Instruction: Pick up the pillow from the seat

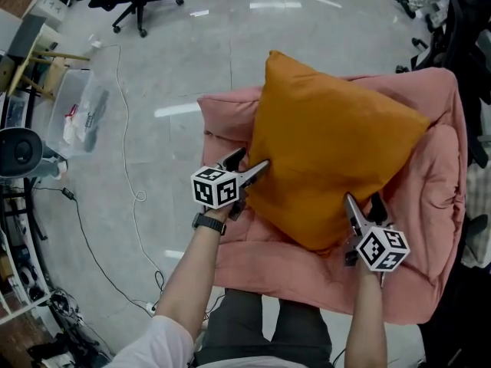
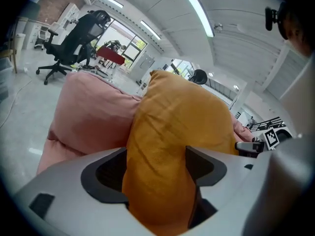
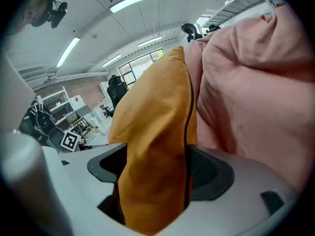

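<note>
I record the left tool [image 1: 252, 162] and right tool [image 1: 362, 200] as light grey shells with black recesses, each bearing a white cube [image 1: 215, 188] of black square markers, with a black wristwatch [image 1: 209, 223] on the left wrist, a white sleeve [image 1: 153, 343] and dark grey trousers [image 1: 265, 324].

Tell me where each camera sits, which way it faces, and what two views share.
Head view: on the person's head, facing steeply down at the orange pillow on the pink seat; forearms, left gripper, right gripper show.
Left gripper view: on that gripper, facing along its jaws, pillow between.
Right gripper view: likewise.
Shared: each gripper view glimpses the other's marker cube.
</note>
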### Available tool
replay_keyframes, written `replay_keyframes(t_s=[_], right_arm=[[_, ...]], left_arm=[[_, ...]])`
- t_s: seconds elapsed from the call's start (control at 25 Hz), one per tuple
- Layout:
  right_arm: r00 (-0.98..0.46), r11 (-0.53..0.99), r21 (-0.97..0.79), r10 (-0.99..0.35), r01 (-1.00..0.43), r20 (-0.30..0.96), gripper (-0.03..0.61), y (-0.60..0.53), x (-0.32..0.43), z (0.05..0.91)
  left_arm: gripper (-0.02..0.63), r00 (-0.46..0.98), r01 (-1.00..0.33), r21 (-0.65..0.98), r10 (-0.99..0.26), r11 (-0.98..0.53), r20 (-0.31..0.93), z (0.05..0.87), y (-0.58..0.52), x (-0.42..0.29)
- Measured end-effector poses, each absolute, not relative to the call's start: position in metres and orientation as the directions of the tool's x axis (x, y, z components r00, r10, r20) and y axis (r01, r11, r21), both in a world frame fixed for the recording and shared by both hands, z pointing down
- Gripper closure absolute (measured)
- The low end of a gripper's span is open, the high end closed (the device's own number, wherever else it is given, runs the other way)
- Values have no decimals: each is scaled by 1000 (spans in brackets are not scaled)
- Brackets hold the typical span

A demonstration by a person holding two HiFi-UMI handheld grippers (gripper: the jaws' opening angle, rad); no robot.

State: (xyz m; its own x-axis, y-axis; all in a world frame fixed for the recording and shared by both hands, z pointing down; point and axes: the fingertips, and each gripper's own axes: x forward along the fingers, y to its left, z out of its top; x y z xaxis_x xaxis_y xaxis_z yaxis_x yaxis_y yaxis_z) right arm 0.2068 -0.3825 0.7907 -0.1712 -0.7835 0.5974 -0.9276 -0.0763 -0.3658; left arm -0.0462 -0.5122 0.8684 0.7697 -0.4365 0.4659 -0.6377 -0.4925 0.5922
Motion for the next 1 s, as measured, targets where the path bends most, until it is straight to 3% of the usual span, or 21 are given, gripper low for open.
replay_keyframes(t_s=[0.32,0.52,0.8,1.0], right_arm=[[-160,-94,-367,-780,-926,605,219,-390,211,798],[-142,-93,-324,-763,-942,631,364,-388,205,799],[-128,-89,-303,-768,-949,628,457,-385,201,791],[-140,-86,-325,-778,-942,613,488,-380,200,778]], left_arm=[[252,843,-530,702,-383,-476,377,882,-517,-30],[349,818,-567,685,-412,-458,401,879,-512,-29],[464,780,-622,629,-437,-466,448,865,-504,-28],[499,757,-650,596,-468,-471,456,843,-497,-30]])
